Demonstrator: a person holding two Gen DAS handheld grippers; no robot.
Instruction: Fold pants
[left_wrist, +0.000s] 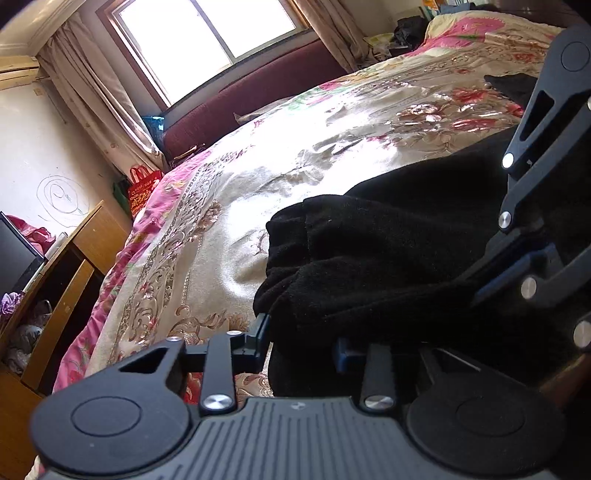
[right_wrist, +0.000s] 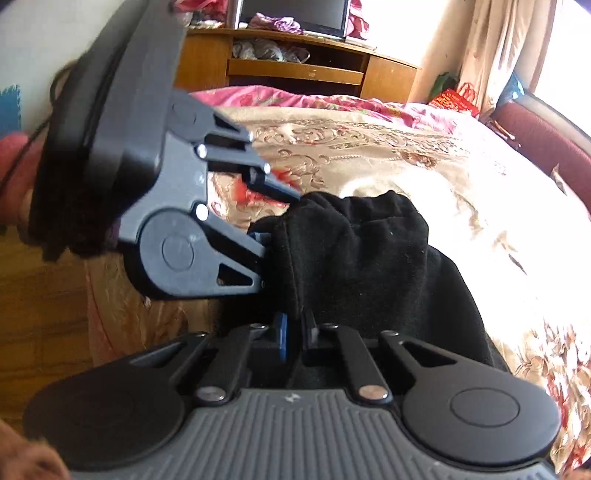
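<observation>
Left wrist view: the left gripper (left_wrist: 301, 338) is closing on a thick bunch of the black fleece pants (left_wrist: 369, 258), which are lying on the floral bedspread (left_wrist: 221, 206) near its front edge.

Right wrist view: the right gripper (right_wrist: 295, 332) is pinching a hem of the pants (right_wrist: 354, 251), jaws nearly together. Both grippers should be lifting together, keeping the edges matched. The fabric is looking soft, fuzzy and crumpled.

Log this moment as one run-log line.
task: fold pants | black pants bunched on floral bedspread | left hand-held gripper around pants edge | right hand-held gripper shut on pants
</observation>
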